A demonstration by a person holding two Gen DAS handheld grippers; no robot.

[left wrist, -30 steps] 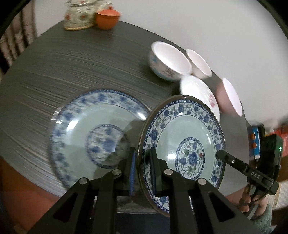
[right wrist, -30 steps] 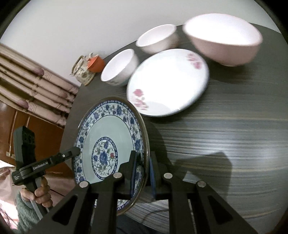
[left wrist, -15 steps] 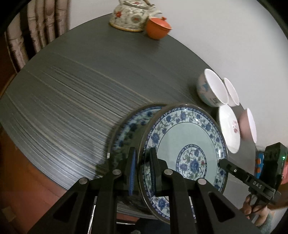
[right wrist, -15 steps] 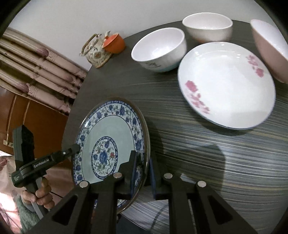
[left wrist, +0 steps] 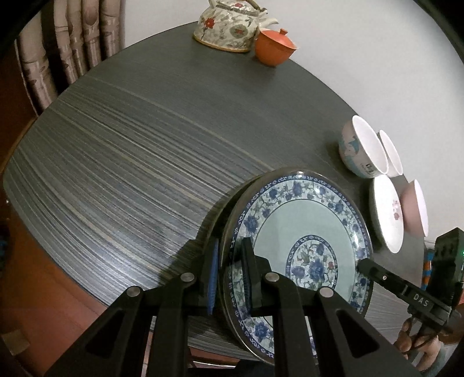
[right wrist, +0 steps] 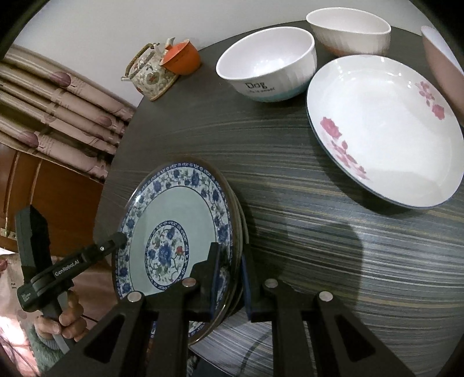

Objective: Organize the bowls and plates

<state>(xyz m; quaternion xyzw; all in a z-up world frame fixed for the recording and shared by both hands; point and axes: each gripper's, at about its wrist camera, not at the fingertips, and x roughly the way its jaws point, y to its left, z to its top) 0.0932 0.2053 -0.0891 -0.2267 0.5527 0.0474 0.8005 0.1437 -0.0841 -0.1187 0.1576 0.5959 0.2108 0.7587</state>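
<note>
- The patterned plate (right wrist: 174, 229) sits on a second plate (right wrist: 242, 229) at the counter (right wrist: 319, 232) near edge.
- The flowered plate (right wrist: 385, 130) lies well to its right.
- Two bowls (right wrist: 266, 63) stand behind that plate.
- A teapot (left wrist: 229, 26) and lidded cup (left wrist: 274, 46) stand at the far edge, side by side.

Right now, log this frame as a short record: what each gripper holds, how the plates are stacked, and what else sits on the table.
left gripper: shut on blue floral plate, near rim
right gripper: grips same plate, opposite rim
stack: held plate sits on a second plate's rim
other dishes: pink-flowered white plate; white "Dog" bowl; ribbed white bowl; pink bowl
far edge: floral teapot; orange cup
surface: dark striped round table
</note>
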